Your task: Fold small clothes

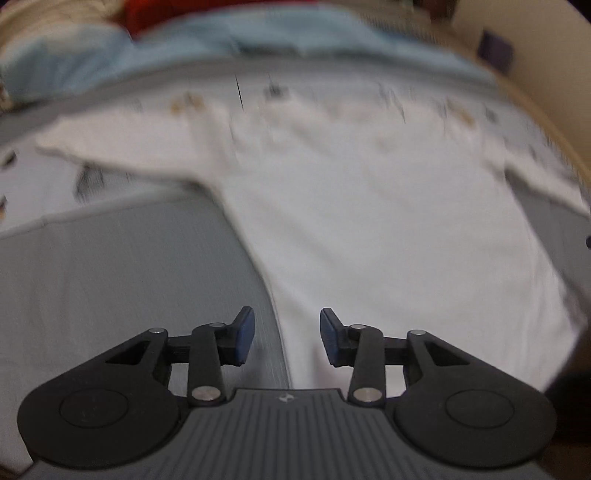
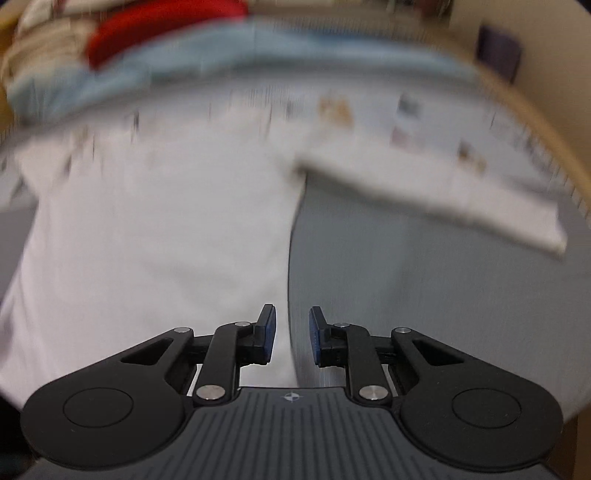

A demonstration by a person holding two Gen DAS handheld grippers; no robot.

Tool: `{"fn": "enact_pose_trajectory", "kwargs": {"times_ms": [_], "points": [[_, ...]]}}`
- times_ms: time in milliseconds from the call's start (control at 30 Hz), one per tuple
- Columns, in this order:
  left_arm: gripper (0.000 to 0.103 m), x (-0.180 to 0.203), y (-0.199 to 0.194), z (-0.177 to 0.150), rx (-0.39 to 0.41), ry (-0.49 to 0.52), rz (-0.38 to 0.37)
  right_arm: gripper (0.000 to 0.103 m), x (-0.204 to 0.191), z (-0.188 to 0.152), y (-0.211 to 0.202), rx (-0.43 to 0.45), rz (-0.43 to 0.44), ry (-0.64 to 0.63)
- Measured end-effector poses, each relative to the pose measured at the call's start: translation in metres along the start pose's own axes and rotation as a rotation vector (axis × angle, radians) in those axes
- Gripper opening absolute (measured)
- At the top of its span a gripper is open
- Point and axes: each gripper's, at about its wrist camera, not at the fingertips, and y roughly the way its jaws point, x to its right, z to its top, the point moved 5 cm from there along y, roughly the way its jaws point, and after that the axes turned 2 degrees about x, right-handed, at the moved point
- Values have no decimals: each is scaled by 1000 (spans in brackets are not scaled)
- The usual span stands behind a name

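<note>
Nearest to me on the left wrist view, my left hand-held gripper [image 1: 287,338] has its jaws apart with nothing between them, and the blue pads [image 1: 245,338] hang just above the edge where cloth meets the grey surface. Under it lies the white shirt [image 1: 369,221], spread flat with its hem toward me and its side edge running up between the two fingers — the left finger sits over bare grey mat [image 1: 110,277], the right one over fabric. I cannot tell whether the pads touch the cloth.

On the right wrist view, my right hand-held gripper [image 2: 291,336] also has its jaws parted, though by a narrower gap, and it holds nothing. It straddles the opposite side edge of the same white shirt [image 2: 147,240]: left finger over cloth, right finger over the grey mat [image 2: 424,295].

Further out, one long sleeve [image 1: 122,155] reaches away to the left in the left view, and the other sleeve [image 2: 443,192] stretches to the right in the right view, both lying flat. Both pictures are blurred, so small prints near the shoulders and on the sheet under them cannot be made out.

Beyond the shirt lies a light blue cloth [image 1: 184,40] across the far side, with something red [image 2: 159,26] behind it — too smeared to name. A cream wall [image 2: 546,92] closes the right side.
</note>
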Motion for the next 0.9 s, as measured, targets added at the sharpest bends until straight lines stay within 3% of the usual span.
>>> {"fn": "enact_pose_trajectory", "kwargs": {"times_ms": [133, 267, 367, 467, 533, 633, 700, 767, 800, 833, 867, 900], "points": [[50, -1, -3, 22, 93, -21, 52, 22, -13, 24, 0, 58, -3, 51], [63, -15, 7, 42, 133, -40, 106, 23, -31, 45, 2, 128, -2, 31], [64, -38, 22, 57, 139, -114, 120, 23, -54, 61, 12, 131, 0, 26], [67, -67, 34, 71, 153, -206, 110, 24, -85, 90, 30, 96, 79, 97], [85, -88, 41, 78, 157, -254, 119, 34, -111, 112, 41, 95, 159, 116], [85, -119, 54, 85, 154, -291, 192, 40, -142, 136, 61, 135, 293, 148], [84, -138, 61, 91, 174, -284, 243, 40, -160, 140, 76, 147, 269, 84], [76, -160, 74, 98, 205, -289, 286, 40, -172, 140, 85, 165, 240, 13], [62, -171, 82, 100, 215, -304, 289, 39, -175, 141, 88, 164, 234, -2], [36, -185, 93, 103, 217, -329, 283, 31, -177, 143, 90, 159, 242, 10], [24, -198, 103, 106, 218, -361, 277, 28, -177, 144, 90, 161, 268, 28], [9, -214, 112, 109, 226, -409, 272, 14, -177, 146, 89, 166, 299, 45]]}}
